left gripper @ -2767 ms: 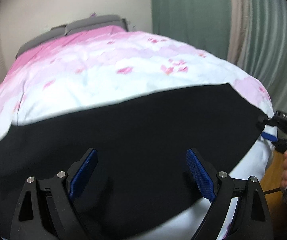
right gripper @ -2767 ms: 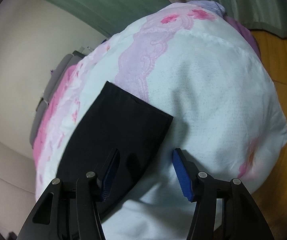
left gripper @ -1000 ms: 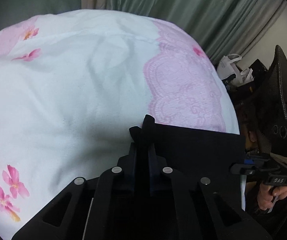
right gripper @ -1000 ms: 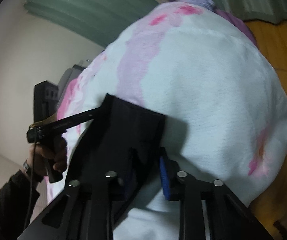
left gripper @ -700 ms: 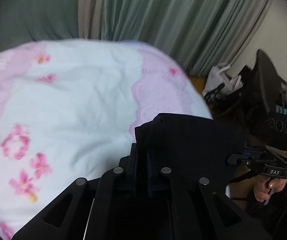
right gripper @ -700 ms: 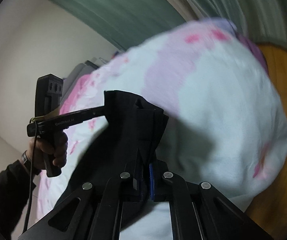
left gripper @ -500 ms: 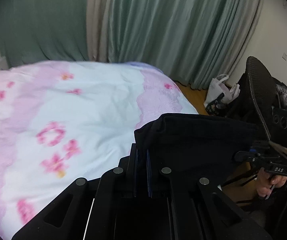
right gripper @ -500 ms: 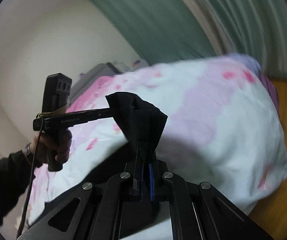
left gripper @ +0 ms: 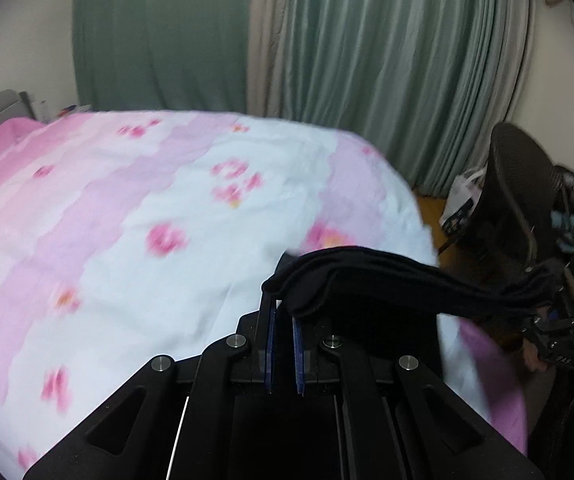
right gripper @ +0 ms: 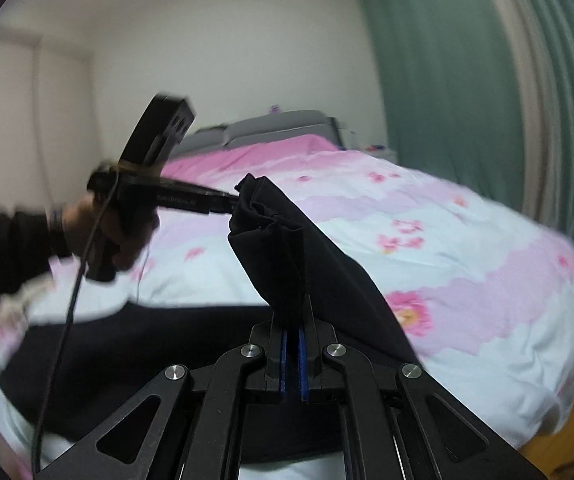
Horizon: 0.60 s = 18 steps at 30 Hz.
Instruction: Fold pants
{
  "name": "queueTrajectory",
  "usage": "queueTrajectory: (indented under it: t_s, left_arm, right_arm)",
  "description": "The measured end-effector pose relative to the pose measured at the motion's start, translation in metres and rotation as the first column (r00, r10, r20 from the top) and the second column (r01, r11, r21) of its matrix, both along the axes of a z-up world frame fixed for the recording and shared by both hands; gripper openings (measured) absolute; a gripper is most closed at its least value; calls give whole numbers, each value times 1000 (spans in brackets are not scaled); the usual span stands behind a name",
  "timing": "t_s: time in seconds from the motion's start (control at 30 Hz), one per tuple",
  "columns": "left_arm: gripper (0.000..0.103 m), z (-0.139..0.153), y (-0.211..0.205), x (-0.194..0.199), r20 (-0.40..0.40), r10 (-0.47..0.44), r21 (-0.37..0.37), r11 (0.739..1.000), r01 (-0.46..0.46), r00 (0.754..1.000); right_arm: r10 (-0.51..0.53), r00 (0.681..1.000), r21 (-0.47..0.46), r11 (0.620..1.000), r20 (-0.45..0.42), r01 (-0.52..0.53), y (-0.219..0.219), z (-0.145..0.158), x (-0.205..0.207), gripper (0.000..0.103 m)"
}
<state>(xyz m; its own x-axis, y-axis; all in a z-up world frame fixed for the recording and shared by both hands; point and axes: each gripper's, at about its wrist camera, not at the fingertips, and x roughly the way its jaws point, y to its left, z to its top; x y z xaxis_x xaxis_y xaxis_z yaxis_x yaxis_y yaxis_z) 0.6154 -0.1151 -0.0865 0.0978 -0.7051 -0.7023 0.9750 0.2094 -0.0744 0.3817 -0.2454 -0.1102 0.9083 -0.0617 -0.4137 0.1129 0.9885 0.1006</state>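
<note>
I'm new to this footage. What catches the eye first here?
The black pants, pinched at one end by both grippers, left and right, and lifted off the bed. Beneath spreads a pink floral duvet, with green curtains behind.

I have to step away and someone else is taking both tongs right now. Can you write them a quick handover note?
Left tongs: shut on one corner of the black pants.
Right tongs: shut on the other corner of the same end.
That end is lifted off the bed and stretched between the two; the rest of the pants lies on the quilt.
Done: both corners gripped and raised.
Left: carry the end over the lying part, lay it flat, release, then probably fold again.
</note>
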Motion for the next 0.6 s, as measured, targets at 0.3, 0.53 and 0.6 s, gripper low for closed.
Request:
queueTrajectory:
  t_s: [0.3,0.53,0.6]
  left_arm:
    - [9,-57,107,6,-41,80,-19,997,-81,996]
    - [9,-84,150,-14,-113,81,1,997,-81,990]
    - [9,-97,155,-17,-134,92,44,995,-87,987]
  right_arm:
    - [28,992,-365,928,-121,-70,132,-56,18,5]
    - [139,982,-532,826,-127,-186,205,-73,9,5]
    - [173,969,-544,803,-176,-242,218,-85,8,5]
